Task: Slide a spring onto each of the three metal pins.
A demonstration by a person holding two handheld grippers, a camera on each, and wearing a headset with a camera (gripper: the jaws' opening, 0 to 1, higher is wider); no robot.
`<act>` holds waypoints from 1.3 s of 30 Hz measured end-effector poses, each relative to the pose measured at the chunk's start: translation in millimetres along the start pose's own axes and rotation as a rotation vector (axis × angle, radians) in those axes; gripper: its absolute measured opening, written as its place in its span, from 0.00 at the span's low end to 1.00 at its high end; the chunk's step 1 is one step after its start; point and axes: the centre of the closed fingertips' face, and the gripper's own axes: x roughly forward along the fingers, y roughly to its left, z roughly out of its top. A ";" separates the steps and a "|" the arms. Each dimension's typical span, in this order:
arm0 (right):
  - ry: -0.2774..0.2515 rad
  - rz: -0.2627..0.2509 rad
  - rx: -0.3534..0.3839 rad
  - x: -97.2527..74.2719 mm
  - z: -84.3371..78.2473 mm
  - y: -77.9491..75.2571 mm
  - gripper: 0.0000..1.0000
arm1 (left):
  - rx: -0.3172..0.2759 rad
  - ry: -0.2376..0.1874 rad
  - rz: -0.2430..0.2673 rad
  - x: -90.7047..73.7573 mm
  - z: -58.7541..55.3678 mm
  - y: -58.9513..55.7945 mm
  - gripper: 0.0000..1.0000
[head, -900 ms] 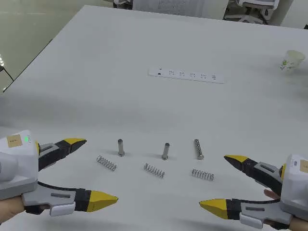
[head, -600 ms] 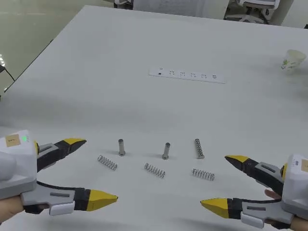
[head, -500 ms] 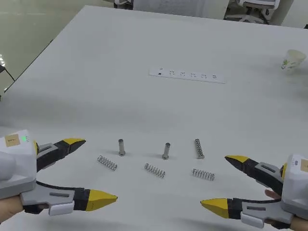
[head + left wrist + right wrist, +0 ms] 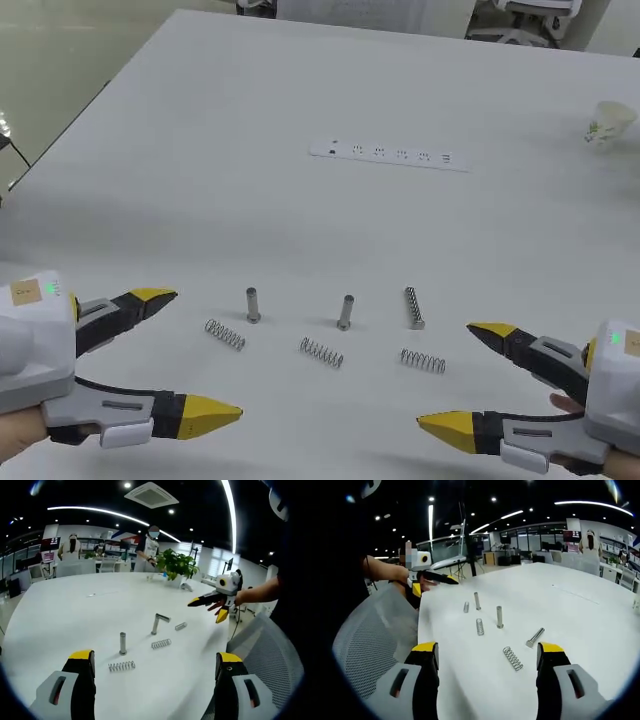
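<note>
Three metal pins line up on the white table: left pin and middle pin stand upright, while the right pin lies on its side. A loose spring lies just in front of each: left spring, middle spring, right spring. My left gripper hovers open to the left of the row, holding nothing. Right of the row, my right gripper is open too, nothing between its yellow tips. The right gripper view has the lying pin and a spring nearest.
A white power strip lies mid-table beyond the pins. A paper cup stands at the far right. The table's left edge runs diagonally. A mesh chair sits behind the near edge. People and a plant are far off.
</note>
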 end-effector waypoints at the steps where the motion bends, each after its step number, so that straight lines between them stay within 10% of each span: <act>1: 0.000 0.000 0.000 0.0 0.0 0.1 0.81 | 0.000 0.000 0.000 0.0 0.0 0.0 0.98; 39: 0.014 0.022 0.004 6.9 -2.8 1.8 0.99 | 0.007 -0.011 -0.005 -1.4 6.2 -1.1 0.98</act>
